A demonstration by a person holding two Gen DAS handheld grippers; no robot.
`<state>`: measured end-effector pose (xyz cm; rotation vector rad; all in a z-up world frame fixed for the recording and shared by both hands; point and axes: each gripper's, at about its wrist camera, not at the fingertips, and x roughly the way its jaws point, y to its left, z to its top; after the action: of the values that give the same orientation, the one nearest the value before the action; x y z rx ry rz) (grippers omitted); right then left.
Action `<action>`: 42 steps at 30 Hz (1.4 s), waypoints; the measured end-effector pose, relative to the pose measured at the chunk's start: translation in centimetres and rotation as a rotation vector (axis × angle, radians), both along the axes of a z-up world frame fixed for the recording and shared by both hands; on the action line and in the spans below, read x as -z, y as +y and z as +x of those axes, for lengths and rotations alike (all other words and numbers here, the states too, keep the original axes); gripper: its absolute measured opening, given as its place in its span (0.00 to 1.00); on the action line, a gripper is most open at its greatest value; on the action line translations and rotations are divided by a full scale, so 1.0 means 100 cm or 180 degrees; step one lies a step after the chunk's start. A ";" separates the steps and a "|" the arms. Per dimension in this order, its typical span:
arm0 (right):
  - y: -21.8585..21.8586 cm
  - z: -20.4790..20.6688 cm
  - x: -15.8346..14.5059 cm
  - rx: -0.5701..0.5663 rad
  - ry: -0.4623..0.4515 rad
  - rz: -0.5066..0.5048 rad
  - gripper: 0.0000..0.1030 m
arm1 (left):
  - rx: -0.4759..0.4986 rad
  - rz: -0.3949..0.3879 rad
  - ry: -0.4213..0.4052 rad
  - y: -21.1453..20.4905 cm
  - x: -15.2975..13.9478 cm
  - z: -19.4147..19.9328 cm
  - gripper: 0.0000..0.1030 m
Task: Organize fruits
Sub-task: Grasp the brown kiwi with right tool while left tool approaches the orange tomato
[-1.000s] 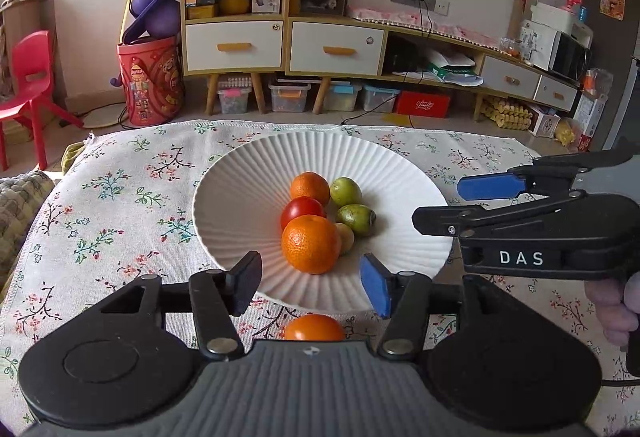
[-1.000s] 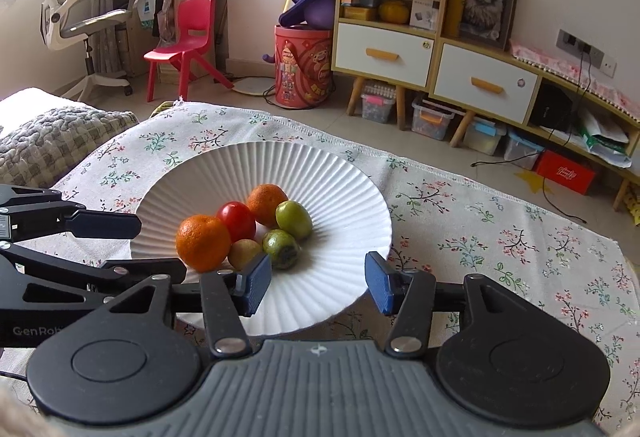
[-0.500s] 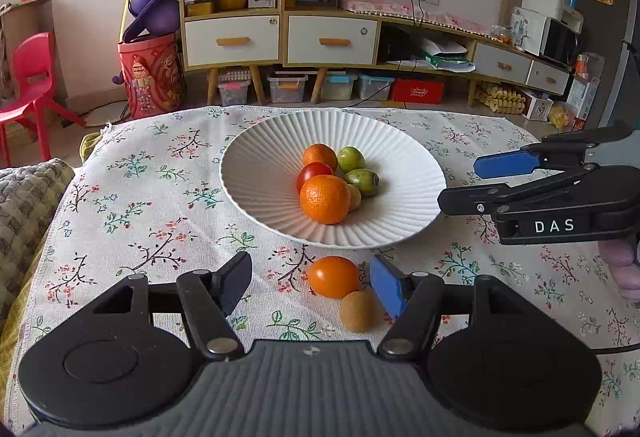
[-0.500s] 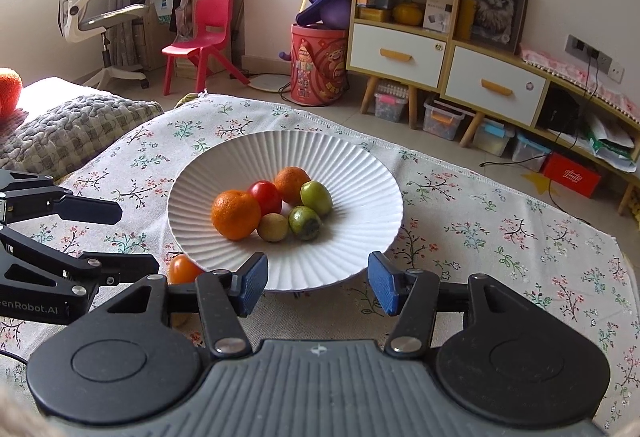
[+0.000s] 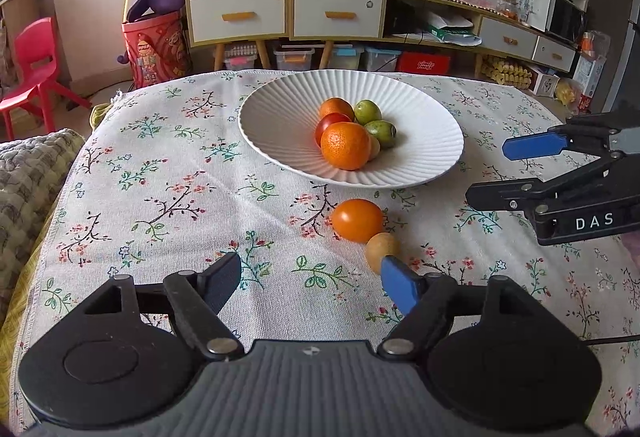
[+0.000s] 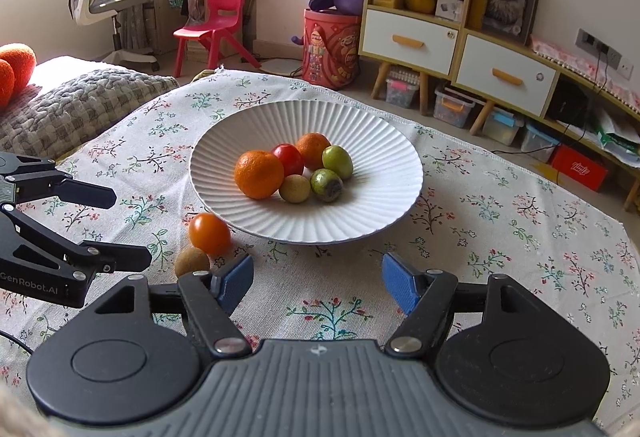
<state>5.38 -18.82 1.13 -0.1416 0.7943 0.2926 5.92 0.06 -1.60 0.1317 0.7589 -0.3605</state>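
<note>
A white ribbed plate (image 5: 280,117) (image 6: 224,141) on the floral cloth holds several fruits: a big orange (image 5: 345,145) (image 6: 259,174), a red tomato (image 6: 289,158), a second orange, two green fruits and a small tan one. An orange tomato (image 5: 357,219) (image 6: 209,233) and a small brown fruit (image 5: 380,245) (image 6: 192,261) lie on the cloth just in front of the plate. My left gripper (image 5: 310,283) is open and empty, just short of the brown fruit. My right gripper (image 6: 318,283) is open and empty before the plate's front rim.
The floral tablecloth (image 5: 168,173) covers the table. A grey knitted cushion (image 6: 76,105) lies off its left edge. Cabinets, a red bin and a red chair stand far behind.
Both grippers have drawn back from the plate and risen. The orange tomato and the brown fruit on the cloth have come into full view.
</note>
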 end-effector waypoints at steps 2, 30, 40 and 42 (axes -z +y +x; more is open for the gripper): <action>0.002 -0.002 0.002 -0.0022 0.0017 0.0008 0.68 | -0.0017 0.0000 0.0013 0.002 0.001 0.001 0.66; 0.061 -0.003 0.027 -0.0429 0.0345 0.0213 0.41 | -0.0226 0.0118 0.0135 0.044 0.010 0.004 0.69; 0.058 -0.003 0.025 -0.0425 0.0373 0.0231 0.23 | -0.0178 0.0133 0.0135 0.036 0.012 0.005 0.69; 0.054 -0.003 0.024 -0.0400 0.0371 0.0220 0.23 | -0.0161 0.0137 0.0133 0.032 0.012 0.006 0.69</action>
<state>5.04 -13.42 -1.32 -0.1103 0.8912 0.4497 6.52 3.25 -2.85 0.1455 0.8101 -0.2999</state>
